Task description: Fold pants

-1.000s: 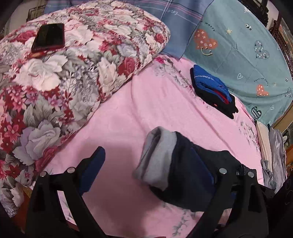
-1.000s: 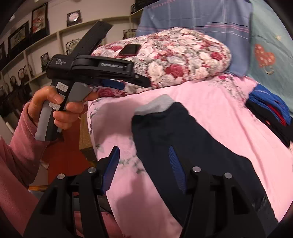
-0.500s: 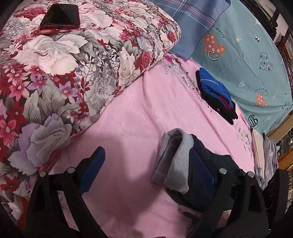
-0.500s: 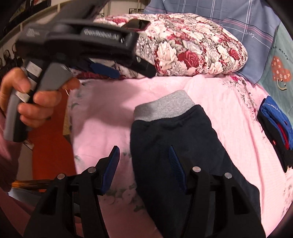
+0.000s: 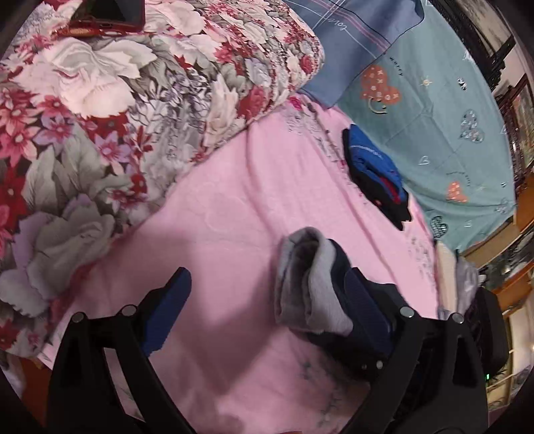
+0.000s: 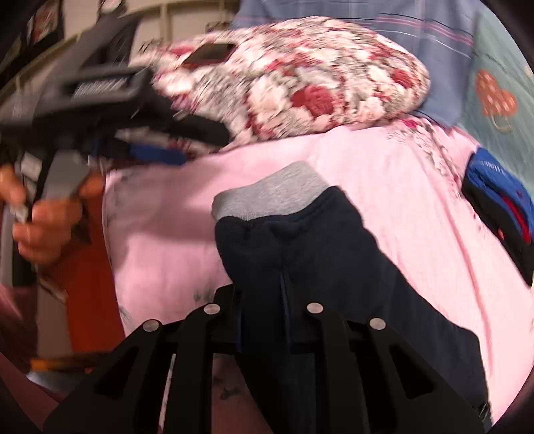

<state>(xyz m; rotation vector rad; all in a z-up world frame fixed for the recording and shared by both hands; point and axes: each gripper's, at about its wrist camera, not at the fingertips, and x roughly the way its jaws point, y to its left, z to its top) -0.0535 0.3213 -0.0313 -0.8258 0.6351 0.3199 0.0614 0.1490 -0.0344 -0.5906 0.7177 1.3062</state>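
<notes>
Dark navy pants (image 6: 320, 260) with a grey waistband (image 6: 273, 195) lie on the pink bedsheet (image 6: 400, 200). My right gripper (image 6: 262, 300) is shut on a bunched fold of the dark fabric below the waistband; the cloth hides its fingertips. In the left wrist view my left gripper (image 5: 267, 310) stands open just above the sheet. The rolled grey waistband (image 5: 307, 290) sits between its fingers, close against the right finger (image 5: 367, 310). The left finger (image 5: 167, 307) is over bare sheet. In the right wrist view a hand (image 6: 43, 217) holds the left gripper (image 6: 110, 86), blurred, at the upper left.
A thick floral quilt (image 5: 116, 117) fills the left, with a dark phone (image 5: 110, 13) on top. A folded blue and black clothes stack (image 5: 373, 167) lies further back on the sheet. A blue plaid pillow (image 5: 350, 36) and a teal heart-print cover (image 5: 450, 110) lie beyond. The bed edge (image 6: 110, 267) runs at the left.
My right gripper went from open to shut on the pants and bunched the dark cloth. The left gripper stayed open and moved further over the bed beside the waistband.
</notes>
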